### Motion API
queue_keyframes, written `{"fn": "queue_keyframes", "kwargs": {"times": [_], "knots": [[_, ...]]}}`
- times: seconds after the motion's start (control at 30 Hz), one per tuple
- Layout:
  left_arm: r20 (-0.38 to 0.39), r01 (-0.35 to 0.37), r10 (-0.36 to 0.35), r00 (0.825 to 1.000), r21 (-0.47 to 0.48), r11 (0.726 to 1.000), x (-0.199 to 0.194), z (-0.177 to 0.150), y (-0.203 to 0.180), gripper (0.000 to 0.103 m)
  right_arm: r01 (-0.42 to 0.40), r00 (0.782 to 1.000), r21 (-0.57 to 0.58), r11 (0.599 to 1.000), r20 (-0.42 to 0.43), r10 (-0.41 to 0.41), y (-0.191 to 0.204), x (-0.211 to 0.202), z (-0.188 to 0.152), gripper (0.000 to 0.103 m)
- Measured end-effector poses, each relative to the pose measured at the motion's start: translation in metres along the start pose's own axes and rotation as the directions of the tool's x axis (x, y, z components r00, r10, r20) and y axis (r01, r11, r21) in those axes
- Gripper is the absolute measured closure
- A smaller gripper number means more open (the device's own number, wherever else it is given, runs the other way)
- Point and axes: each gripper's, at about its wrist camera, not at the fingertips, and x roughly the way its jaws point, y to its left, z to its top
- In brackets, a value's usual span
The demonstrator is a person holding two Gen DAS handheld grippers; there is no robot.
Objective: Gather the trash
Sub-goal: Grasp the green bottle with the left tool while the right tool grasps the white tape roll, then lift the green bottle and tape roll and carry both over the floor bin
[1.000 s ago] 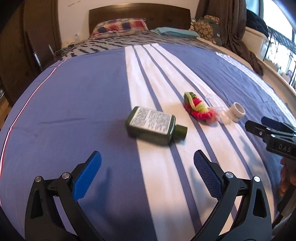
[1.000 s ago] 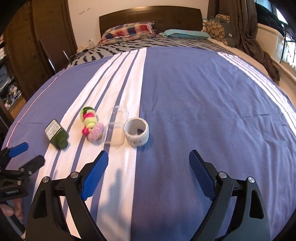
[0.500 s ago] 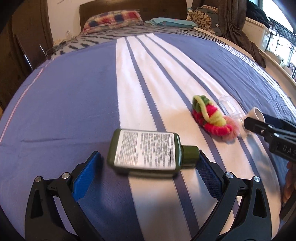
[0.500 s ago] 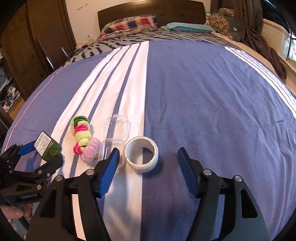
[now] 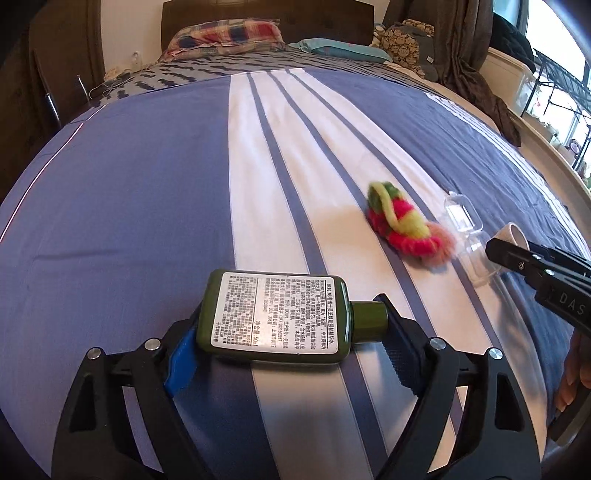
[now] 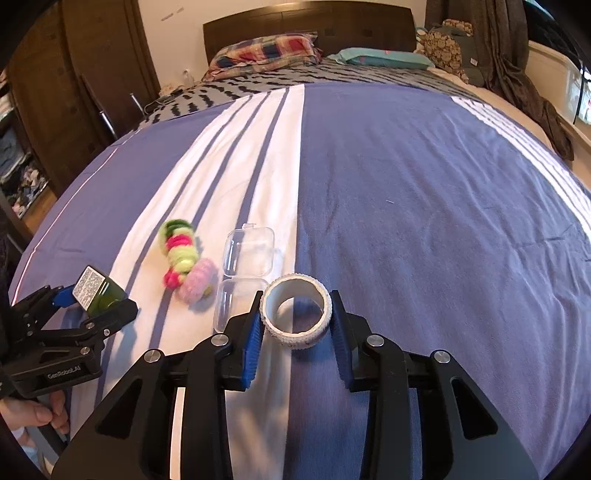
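A dark green bottle (image 5: 275, 319) with a white label lies on the striped bedspread; my left gripper (image 5: 291, 341) is shut on it, one pad at its base, one at its cap. It also shows in the right wrist view (image 6: 98, 291). A white tape roll (image 6: 295, 315) sits between the blue pads of my right gripper (image 6: 295, 328), which is closed against its sides. A red, green and pink fuzzy pipe-cleaner bundle (image 5: 404, 230) (image 6: 183, 260) and an open clear plastic case (image 6: 245, 269) (image 5: 467, 232) lie between the two grippers.
The blue and white striped bedspread (image 6: 406, 184) covers the bed. Pillows (image 6: 264, 53) and a dark headboard (image 6: 306, 26) are at the far end. A wooden wardrobe (image 6: 74, 81) stands left; a draped curtain (image 6: 517, 74) and window ledge are right.
Both grippers moved forward and closed: the left onto the green bottle, the right onto the tape roll. One second ago both were open and short of the objects.
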Motion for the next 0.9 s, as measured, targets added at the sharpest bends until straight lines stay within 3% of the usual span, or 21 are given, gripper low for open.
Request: {"fn": "queue_keyframes", "kwargs": {"times": [0.2, 0.5, 0.9], "knots": [[0.003, 0.012, -0.012, 1.000, -0.002, 1.000, -0.032, -0.039, -0.011, 0.022, -0.035, 0.999, -0.014, 0.999, 0.026, 0.036, 0.006, -0.035, -0.023, 0.069], [0.032, 0.047, -0.046, 0.998, -0.037, 0.998, -0.085, -0.092, -0.019, 0.022, -0.062, 0.998, -0.046, 0.997, -0.016, 0.061, 0.019, -0.070, -0.076, 0.069], [0.140, 0.068, -0.066, 0.988, -0.015, 0.998, -0.168, -0.160, -0.036, 0.022, -0.120, 0.990, -0.065, 0.991, 0.067, 0.125, 0.032, -0.150, -0.143, 0.069]]}}
